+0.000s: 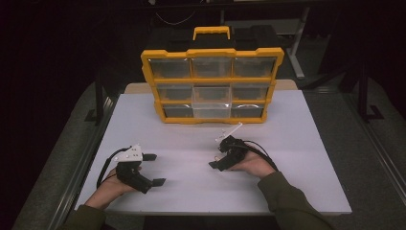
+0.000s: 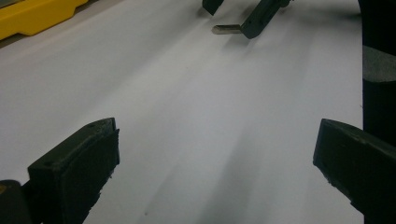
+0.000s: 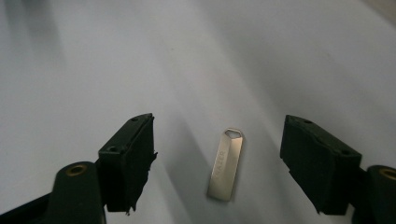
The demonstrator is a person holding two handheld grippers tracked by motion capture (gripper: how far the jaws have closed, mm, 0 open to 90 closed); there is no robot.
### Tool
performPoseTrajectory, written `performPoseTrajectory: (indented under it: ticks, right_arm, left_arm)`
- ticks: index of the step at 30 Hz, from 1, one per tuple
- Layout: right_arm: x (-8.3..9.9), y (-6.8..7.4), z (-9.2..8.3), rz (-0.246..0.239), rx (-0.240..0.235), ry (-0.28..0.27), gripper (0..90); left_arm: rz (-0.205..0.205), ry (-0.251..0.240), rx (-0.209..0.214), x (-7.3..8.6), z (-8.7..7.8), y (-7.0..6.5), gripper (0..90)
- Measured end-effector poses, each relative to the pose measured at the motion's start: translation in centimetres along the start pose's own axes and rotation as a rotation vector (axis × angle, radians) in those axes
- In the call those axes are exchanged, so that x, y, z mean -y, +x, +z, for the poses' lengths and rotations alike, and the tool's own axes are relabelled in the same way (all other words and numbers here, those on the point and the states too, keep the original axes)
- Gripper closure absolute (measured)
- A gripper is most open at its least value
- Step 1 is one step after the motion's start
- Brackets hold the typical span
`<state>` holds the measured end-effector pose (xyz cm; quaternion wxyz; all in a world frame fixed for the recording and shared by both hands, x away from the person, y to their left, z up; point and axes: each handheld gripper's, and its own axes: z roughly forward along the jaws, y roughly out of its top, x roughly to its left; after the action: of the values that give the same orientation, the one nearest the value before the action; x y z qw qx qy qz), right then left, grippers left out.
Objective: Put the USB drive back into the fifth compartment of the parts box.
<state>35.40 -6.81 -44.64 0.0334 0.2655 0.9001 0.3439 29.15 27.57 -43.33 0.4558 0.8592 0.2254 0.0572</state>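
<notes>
A small silver USB stick (image 3: pixel 226 164) lies flat on the white table (image 1: pixel 287 158), between the jaws of my right gripper (image 3: pixel 218 140). That gripper is open, a jaw on either side of the stick and neither touching it. In the high view my right gripper (image 1: pixel 215 161) sits right of the table's centre, pointing left. From my left gripper (image 2: pixel 215 163) I see the stick (image 2: pixel 225 29) far ahead beside a right jaw tip. My left gripper (image 1: pixel 154 169) rests at the front left, open and holding nothing.
A yellow organizer case (image 1: pixel 211 84) with clear drawers and a carry handle stands upright at the back of the table. Its centre drawer (image 1: pixel 211 96) seems pulled out toward me. Bare white tabletop lies between the case and both grippers. The room around the table is dark.
</notes>
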Motion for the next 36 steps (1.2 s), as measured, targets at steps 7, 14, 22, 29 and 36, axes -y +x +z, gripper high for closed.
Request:
performPoseTrajectory:
  ticks: [7, 14, 22, 29, 36]
  right_arm:
    - [0.08, -0.09, 0.03, -0.005, 0.007, 0.013, 35.3]
    - [0.09, -0.08, -0.13, -0.012, 0.008, 0.025, 46.5]
    - [0.1, -0.07, -0.21, -0.021, 0.01, 0.033, 54.7]
    - [0.14, -0.03, -0.25, -0.033, 0.019, 0.046, 63.8]
    - [0.14, -0.08, -0.33, -0.039, 0.031, 0.049, 70.6]
  left_arm:
    - [-0.001, 0.0, -0.003, 0.01, -0.01, 0.0, 0.0]
    - [-0.003, -0.002, -0.004, 0.0, -0.02, 0.01, 0.0]
    - [-0.003, -0.002, -0.005, 0.0, -0.03, 0.03, 0.0]
    - [-0.003, -0.002, -0.006, 0.0, -0.04, 0.03, 0.0]
    - [-0.003, -0.002, -0.006, -0.01, -0.04, 0.03, 0.0]
